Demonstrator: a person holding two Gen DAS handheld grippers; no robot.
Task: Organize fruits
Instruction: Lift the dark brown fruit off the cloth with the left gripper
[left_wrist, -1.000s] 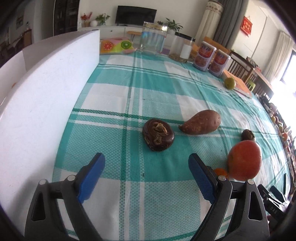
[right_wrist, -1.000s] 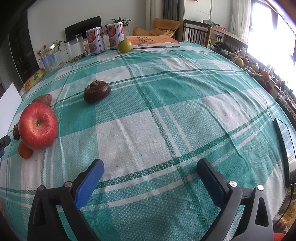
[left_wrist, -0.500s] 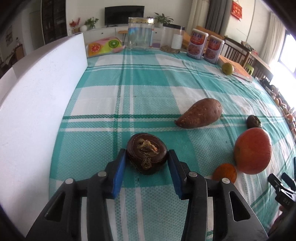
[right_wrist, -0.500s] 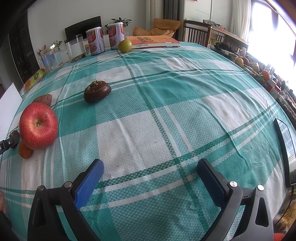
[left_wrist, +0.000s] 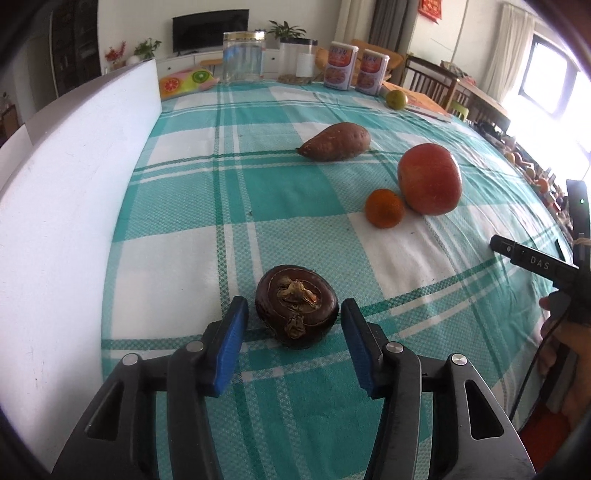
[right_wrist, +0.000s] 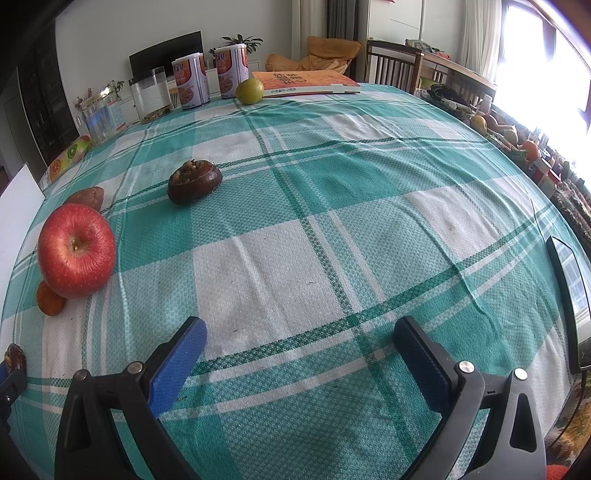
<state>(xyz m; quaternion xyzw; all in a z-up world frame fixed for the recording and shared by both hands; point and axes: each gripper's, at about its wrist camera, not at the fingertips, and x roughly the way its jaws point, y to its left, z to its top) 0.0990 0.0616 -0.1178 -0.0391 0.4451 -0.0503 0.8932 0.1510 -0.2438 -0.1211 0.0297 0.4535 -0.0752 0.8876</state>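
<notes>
Since a second ago the left hand-held gripper (left_wrist: 291, 317) has closed in on the dark water chestnut (left_wrist: 296, 311) and dragged it nearer the bench (left_wrist: 184, 236) edge, away from the sweet potato; its jaws have just been opening again, and the blue pads now stand narrowly apart with a small gap either side of the chestnut, not pressing it. The chestnut is squat and round, its brown skin glossy, with a dry, crumpled tuft on top. It sits on the coarse-woven teal and white plaid cloth, beside a smooth white board (left_wrist: 66, 206) along the left.

Farther out lie a small, dimpled orange (left_wrist: 384, 208) and, just beside it, a big, waxy red apple (left_wrist: 429, 179). Beyond them is the tapered, matte sweet potato (left_wrist: 336, 142). At the far edge stand a clear jar (left_wrist: 243, 55) and two printed cans (left_wrist: 356, 66), with a green lime (left_wrist: 396, 99) near them.

The right hand-held gripper (right_wrist: 299, 339) hangs wide and empty over bare cloth. In its view a second, ridged chestnut (right_wrist: 194, 181) lies apart from the apple, past it.
</notes>
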